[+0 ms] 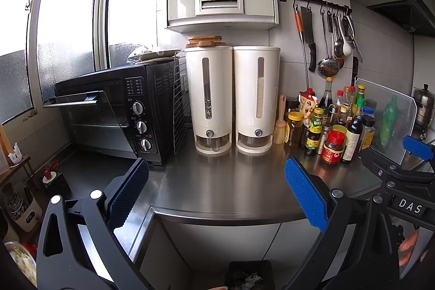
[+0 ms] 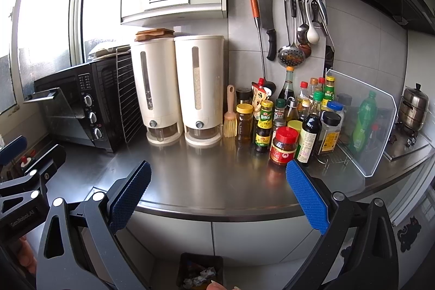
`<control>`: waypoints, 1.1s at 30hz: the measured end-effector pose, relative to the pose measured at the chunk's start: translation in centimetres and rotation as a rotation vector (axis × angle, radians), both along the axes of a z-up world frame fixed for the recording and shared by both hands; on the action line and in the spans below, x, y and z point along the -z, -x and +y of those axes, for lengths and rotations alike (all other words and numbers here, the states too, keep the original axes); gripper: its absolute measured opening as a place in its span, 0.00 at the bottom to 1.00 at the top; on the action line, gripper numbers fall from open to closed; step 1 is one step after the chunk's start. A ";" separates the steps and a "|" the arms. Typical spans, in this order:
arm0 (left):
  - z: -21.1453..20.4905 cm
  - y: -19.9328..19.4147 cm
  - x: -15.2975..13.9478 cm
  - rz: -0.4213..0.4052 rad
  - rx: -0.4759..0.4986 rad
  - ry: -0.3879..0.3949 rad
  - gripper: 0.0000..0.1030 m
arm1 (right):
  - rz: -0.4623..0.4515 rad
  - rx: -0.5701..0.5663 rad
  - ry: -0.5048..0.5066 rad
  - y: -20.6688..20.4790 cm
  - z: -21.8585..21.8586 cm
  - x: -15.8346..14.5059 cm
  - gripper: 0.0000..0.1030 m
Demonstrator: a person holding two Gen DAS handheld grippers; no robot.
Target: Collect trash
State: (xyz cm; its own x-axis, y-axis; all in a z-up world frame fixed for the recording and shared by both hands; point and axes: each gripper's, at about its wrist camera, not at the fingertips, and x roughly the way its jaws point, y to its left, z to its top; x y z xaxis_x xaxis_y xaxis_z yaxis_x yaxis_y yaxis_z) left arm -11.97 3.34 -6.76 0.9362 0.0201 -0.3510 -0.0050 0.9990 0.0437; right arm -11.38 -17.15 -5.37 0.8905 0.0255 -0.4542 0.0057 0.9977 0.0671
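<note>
Trash (image 2: 199, 276) is sitting crumpled in the dark bin (image 2: 187, 262) on the floor, near the steel counter (image 2: 190, 175). Both the left gripper (image 1: 216, 192) and right gripper (image 2: 217, 195) are hanging wide apart, empty. Collection is probably finishing; next means finding leftover scraps.

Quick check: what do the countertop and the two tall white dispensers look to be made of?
Countertop: likely stainless steel with a brushed finish, since it is grey and gives soft, streaky reflections of the bottles. Two tall white dispensers: probably glossy cream plastic, going by their smooth moulded bodies, each with a clear window strip and a clear base.
</note>
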 end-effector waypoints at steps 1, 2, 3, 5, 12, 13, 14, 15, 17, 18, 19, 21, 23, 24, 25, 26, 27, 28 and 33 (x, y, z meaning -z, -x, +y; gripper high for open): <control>0.0 0.0 0.0 -0.001 0.000 0.000 0.92 | 0.000 0.000 0.000 0.0 0.0 0.0 0.97; 0.0 0.1 0.0 -0.002 0.000 0.000 0.92 | 0.000 0.000 0.000 0.0 0.0 0.0 0.97; -0.1 0.1 -0.1 -0.002 0.000 0.000 0.92 | -0.001 0.000 0.001 0.0 0.0 0.0 0.97; -0.1 0.1 -0.1 -0.003 -0.001 -0.001 0.92 | 0.000 -0.001 0.001 0.0 0.0 0.0 0.97; 0.2 0.1 -0.1 0.000 -0.007 0.007 0.92 | 0.000 -0.001 0.000 0.0 -0.1 -0.1 0.97; 0.2 0.0 -0.1 0.002 -0.007 0.007 0.92 | -0.001 -0.001 0.000 0.0 -0.1 -0.1 0.97; 0.3 0.0 -0.1 0.004 -0.004 0.010 0.92 | -0.001 0.000 0.000 0.0 0.0 -0.1 0.97; 0.3 -0.1 0.0 0.008 0.000 0.013 0.92 | -0.002 -0.001 -0.001 0.0 -0.1 -0.1 0.97; 0.3 -0.2 0.0 0.009 -0.002 0.012 0.92 | -0.002 -0.001 -0.002 0.0 -0.1 -0.2 0.97; 0.3 -0.2 0.0 0.009 -0.005 0.013 0.92 | -0.002 -0.001 -0.002 0.0 -0.1 -0.2 0.97; 0.4 -0.2 0.1 0.010 -0.003 0.015 0.92 | -0.002 -0.001 -0.002 0.0 -0.1 -0.2 0.97; 0.5 -0.3 0.1 0.013 0.001 0.021 0.92 | -0.001 0.000 -0.002 0.0 -0.1 -0.2 0.97; 0.7 -0.4 0.1 0.011 -0.008 0.018 0.92 | -0.001 0.000 -0.001 0.1 -0.1 -0.2 0.97; 0.7 -0.4 0.1 0.007 -0.015 0.014 0.92 | -0.001 0.001 -0.001 0.0 -0.1 -0.2 0.97; 0.7 -0.3 0.2 0.002 -0.020 0.006 0.92 | -0.001 0.002 -0.002 0.1 -0.1 -0.2 0.97; 0.6 -0.3 0.3 -0.003 -0.028 -0.006 0.92 | -0.001 0.001 -0.003 0.1 -0.1 -0.2 0.97; 0.5 -0.3 0.4 -0.005 -0.035 -0.013 0.92 | -0.001 0.001 -0.005 0.1 -0.2 -0.2 0.97; 0.5 -0.4 0.5 -0.002 -0.027 -0.007 0.92 | -0.001 0.003 -0.008 0.1 -0.1 -0.1 0.97; 0.1 0.1 0.7 -0.028 0.017 0.000 0.92 | 0.013 0.003 -0.011 -0.2 0.1 0.5 0.97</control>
State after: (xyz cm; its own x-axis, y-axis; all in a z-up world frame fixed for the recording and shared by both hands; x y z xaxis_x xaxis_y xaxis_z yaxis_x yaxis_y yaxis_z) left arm -12.05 3.48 -7.49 0.9458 0.0040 -0.3248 0.0107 0.9990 0.0434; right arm -11.22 -17.06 -5.90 0.8847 0.0279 -0.4654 0.0093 0.9969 0.0775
